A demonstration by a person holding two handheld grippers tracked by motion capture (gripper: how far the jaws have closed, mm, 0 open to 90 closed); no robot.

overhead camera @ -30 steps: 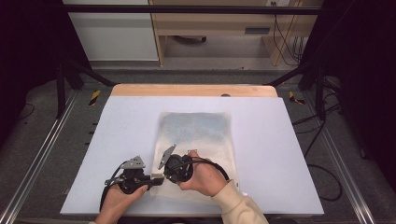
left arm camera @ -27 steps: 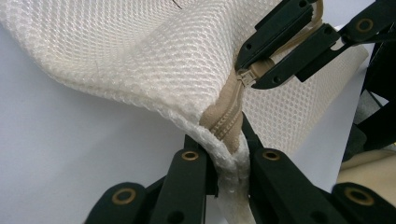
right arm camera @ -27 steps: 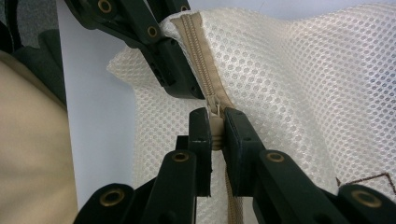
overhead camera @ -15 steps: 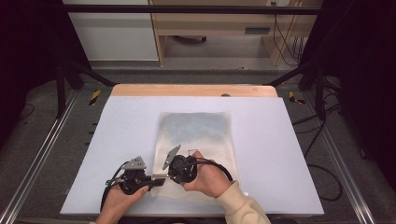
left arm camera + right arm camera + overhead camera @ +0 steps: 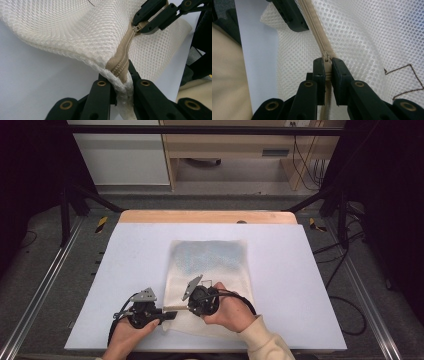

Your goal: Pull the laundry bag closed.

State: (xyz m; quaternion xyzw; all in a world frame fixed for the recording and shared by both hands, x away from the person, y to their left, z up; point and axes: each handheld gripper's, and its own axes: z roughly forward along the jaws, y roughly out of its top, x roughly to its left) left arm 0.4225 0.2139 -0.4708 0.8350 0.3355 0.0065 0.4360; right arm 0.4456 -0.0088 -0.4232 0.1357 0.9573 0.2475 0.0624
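Note:
A white mesh bag (image 5: pixel 210 265) lies flat on the white table (image 5: pixel 125 270), with a beige zipper (image 5: pixel 124 52) along its near edge. My left gripper (image 5: pixel 171 314) is shut on the bag's near left corner, pinching the zipper's end (image 5: pixel 122 75). Just to its right, my right gripper (image 5: pixel 187 309) points left and is shut on the zipper pull (image 5: pixel 326 59). In the left gripper view the right gripper (image 5: pixel 150 20) holds the pull at the top. The zipper tape (image 5: pixel 313 25) runs away from the right gripper toward the left gripper's jaw (image 5: pixel 289 15). The bag's edge is lifted between them.
A wooden strip (image 5: pixel 207 216) borders the table's far edge, with a desk and cables on the floor beyond. Metal rails (image 5: pixel 40 285) run along both sides. A brown stitched line (image 5: pixel 402 75) marks the mesh. A cream sleeve (image 5: pixel 265 345) comes in at the bottom.
My right gripper has crept a little to the right along the zipper with the pull in it. The left gripper has stayed where it was.

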